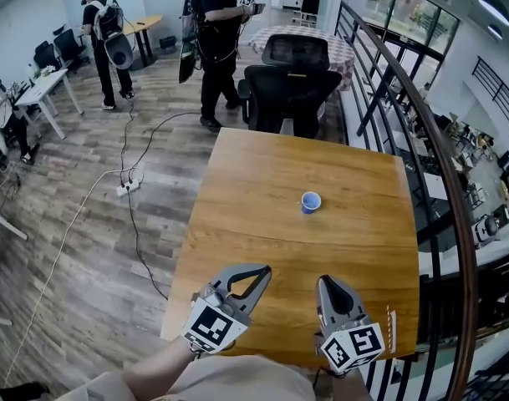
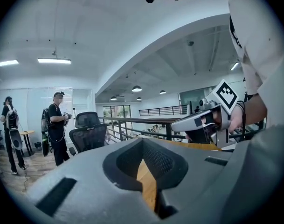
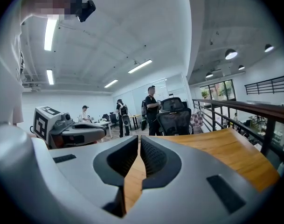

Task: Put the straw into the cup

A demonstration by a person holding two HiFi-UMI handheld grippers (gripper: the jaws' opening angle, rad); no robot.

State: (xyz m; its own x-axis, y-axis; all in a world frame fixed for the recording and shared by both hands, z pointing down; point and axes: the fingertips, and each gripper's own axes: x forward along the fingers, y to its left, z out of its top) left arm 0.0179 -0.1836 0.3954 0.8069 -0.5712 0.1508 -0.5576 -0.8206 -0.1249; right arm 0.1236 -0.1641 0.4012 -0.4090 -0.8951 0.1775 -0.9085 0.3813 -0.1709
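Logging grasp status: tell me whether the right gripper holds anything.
No, the right gripper has its jaws shut together with nothing between them, only the wooden table beyond.

Grey tools [image 1: 256, 272], black-and-white marker cubes [image 1: 214, 326]

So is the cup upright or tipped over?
Upright: the cup stands on the table, its open mouth facing up.
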